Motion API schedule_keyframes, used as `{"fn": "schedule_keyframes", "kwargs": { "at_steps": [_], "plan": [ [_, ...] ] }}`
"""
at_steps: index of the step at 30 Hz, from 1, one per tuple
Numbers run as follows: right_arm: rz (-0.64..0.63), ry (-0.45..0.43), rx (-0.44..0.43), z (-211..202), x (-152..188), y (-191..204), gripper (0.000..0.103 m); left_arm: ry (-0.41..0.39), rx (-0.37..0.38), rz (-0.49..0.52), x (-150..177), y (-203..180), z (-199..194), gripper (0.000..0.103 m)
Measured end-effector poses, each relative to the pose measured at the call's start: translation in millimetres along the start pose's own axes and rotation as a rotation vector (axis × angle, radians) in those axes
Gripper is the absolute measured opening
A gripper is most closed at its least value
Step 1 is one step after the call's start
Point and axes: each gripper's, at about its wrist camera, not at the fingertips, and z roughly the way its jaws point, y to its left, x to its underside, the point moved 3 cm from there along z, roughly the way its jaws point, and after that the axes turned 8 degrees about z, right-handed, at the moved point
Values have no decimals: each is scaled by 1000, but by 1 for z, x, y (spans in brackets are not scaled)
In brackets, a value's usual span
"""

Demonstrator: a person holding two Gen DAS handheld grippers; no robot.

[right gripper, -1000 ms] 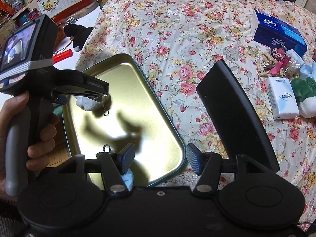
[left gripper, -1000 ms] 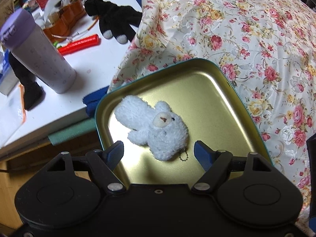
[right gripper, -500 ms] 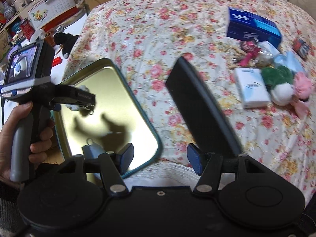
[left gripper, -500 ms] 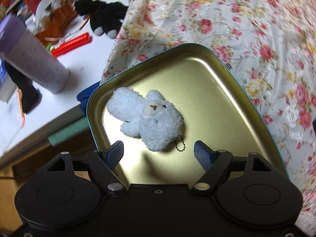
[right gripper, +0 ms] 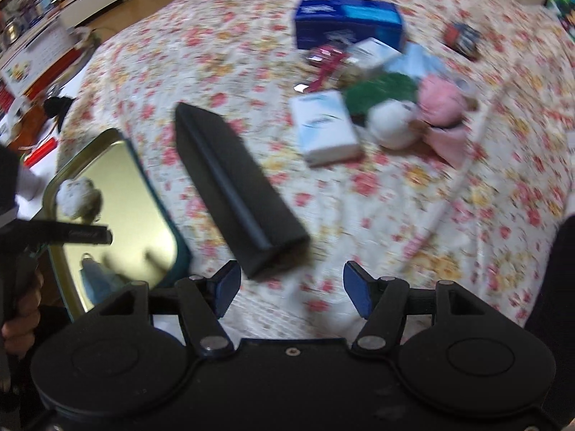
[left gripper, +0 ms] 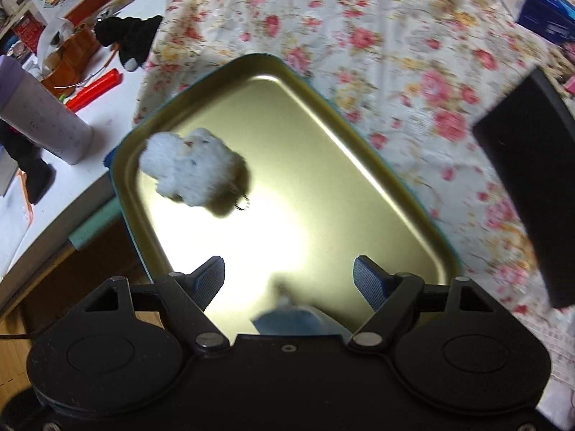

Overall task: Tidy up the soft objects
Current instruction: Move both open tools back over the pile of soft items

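A gold metal tray lies at the bed's left edge; it also shows in the right wrist view. A pale fluffy bear keychain lies in its far left corner. A small blue soft item lies at the tray's near edge, partly hidden. My left gripper is open and empty above the tray's near end. My right gripper is open and empty over the floral bedspread. Soft toys, a green and white one and a pink one, lie far right on the bed.
A long black box lies beside the tray. A white tissue pack, a blue tissue box and small packets sit near the toys. A white desk left of the bed holds a purple-lidded bottle, a red pen and a black plush.
Both grippers have pulled back and swung right. The bear stays in the tray, farther from my left gripper. The pile of toys has come into the right wrist view's centre.
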Motion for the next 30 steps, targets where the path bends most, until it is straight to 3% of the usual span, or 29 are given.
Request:
{"fn": "schedule_keyframes", "kwargs": {
  "at_steps": [10,18,30],
  "plan": [
    [164,20,9,7,-10,-81,63,-41,77,77,3,-59,-46,76],
    [317,4,50,12,-26,-138,64,-104,82,155,-10,-95,-75,82],
    [351,-50,116,14,-59,-170,65,-143,105,233,-35,-136,-97,82]
  ]
}}
